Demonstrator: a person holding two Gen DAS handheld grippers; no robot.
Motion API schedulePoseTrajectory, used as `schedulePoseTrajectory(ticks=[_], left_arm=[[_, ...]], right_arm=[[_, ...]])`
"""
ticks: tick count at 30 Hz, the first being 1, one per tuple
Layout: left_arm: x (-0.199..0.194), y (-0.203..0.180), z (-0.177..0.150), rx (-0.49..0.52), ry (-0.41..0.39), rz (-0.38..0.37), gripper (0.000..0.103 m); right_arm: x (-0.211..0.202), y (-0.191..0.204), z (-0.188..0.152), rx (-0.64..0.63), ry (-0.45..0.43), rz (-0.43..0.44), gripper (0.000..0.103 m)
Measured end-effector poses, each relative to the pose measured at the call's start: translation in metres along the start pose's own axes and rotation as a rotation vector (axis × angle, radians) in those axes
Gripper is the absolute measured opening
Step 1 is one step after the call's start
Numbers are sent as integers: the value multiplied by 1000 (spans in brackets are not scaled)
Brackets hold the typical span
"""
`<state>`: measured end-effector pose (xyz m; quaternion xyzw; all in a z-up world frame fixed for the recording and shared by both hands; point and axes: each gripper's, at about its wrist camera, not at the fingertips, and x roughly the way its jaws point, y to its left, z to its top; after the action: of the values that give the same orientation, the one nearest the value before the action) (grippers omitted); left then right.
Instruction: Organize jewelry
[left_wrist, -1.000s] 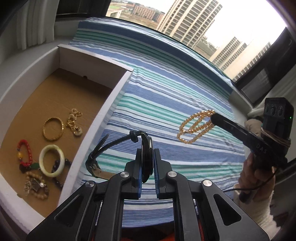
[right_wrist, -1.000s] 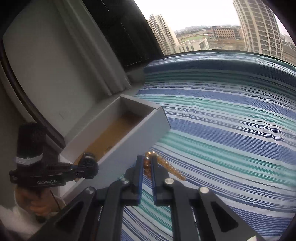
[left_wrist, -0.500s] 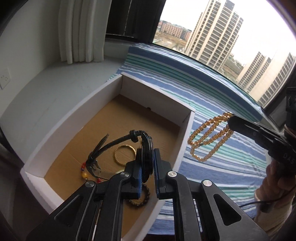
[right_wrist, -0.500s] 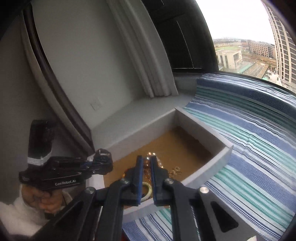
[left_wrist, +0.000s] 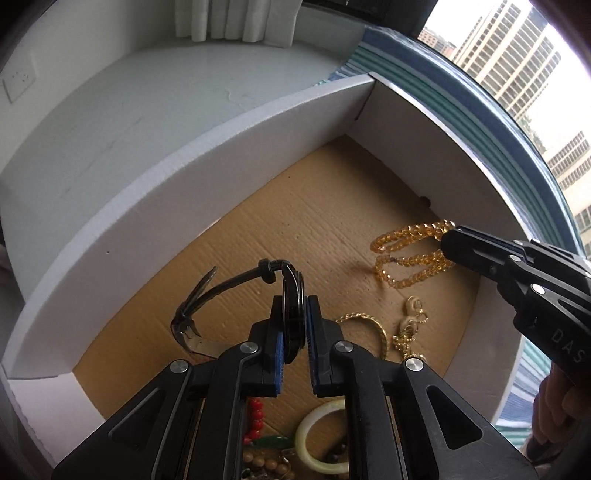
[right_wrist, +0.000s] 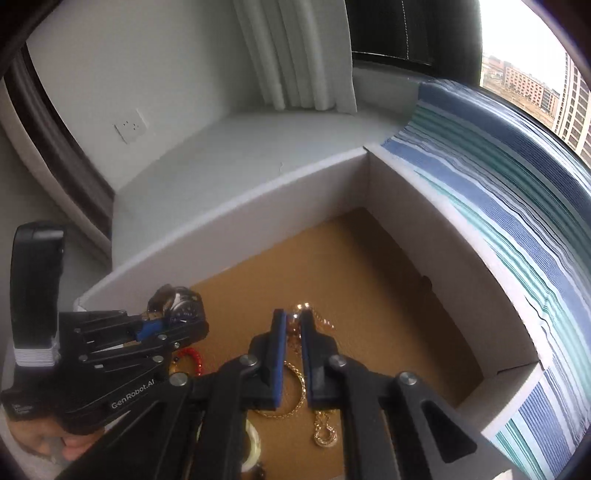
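The left gripper (left_wrist: 294, 314) is pinching a black watch (left_wrist: 291, 295) by its case, jaws pressed onto it, the strap arcing out to the left above the box floor. The right gripper (right_wrist: 293, 325) is clamping an amber bead string (left_wrist: 410, 254), whose loops are hanging down to the cardboard floor near the box's right wall.

The white box (left_wrist: 207, 155) is holding, nearer the camera than the watch, a gold chain (left_wrist: 369, 325), a gold clasp piece (left_wrist: 410, 328), red beads (left_wrist: 255, 417), a pale jade bangle (left_wrist: 314, 439) and brown beads (left_wrist: 266, 461).

The box is sitting on a white ledge (left_wrist: 147, 92), its right wall lying against a blue-and-green striped cloth (right_wrist: 517, 206). Beyond the box, a white curtain (right_wrist: 299, 55) is hanging, with a wall socket (right_wrist: 130, 126) to its left and a window showing tower blocks to its right.
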<state>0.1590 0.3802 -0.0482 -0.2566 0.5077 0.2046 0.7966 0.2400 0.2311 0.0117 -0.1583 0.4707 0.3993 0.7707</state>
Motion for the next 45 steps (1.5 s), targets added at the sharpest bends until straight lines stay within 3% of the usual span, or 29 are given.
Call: schedulePoseTrajectory(ticks=[3, 5, 6, 7, 11, 12, 13, 16, 20, 28, 37, 45], left_arm=[[2, -3, -3, 15, -8, 29, 13], [-2, -3, -4, 19, -30, 51, 40], [-7, -3, -5, 11, -50, 59, 65], [-15, -3, -7, 1, -82, 76, 80], [-43, -12, -18, 18, -193, 152, 93], [-49, -15, -21, 26, -214, 175, 100], [-55, -20, -26, 43, -236, 207, 102], [-67, -34, -41, 87, -265, 289, 102], [-79, -40, -60, 71, -272, 319, 102], [-87, -33, -83, -18, -234, 320, 102], [-99, -11, -95, -114, -244, 351, 102], [-105, 0, -97, -156, -242, 334, 102]], right_arm=[[26, -2, 1, -12, 47, -11, 9], [31, -3, 2, -3, 52, -13, 10], [31, -4, 1, 3, 52, -19, 18], [30, -4, 1, 10, 48, -23, 28], [13, -9, -1, 34, 11, -21, 43], [8, -9, -4, 35, 2, -27, 51], [3, -8, -7, 35, -6, -32, 57], [-13, -7, -21, 38, -23, -45, 61], [-31, 1, -40, 9, -37, -90, 75], [-62, 2, -52, 14, -112, -130, 77], [-53, 14, -66, -54, -91, -220, 77], [-39, 32, -67, -85, -56, -187, 77]])
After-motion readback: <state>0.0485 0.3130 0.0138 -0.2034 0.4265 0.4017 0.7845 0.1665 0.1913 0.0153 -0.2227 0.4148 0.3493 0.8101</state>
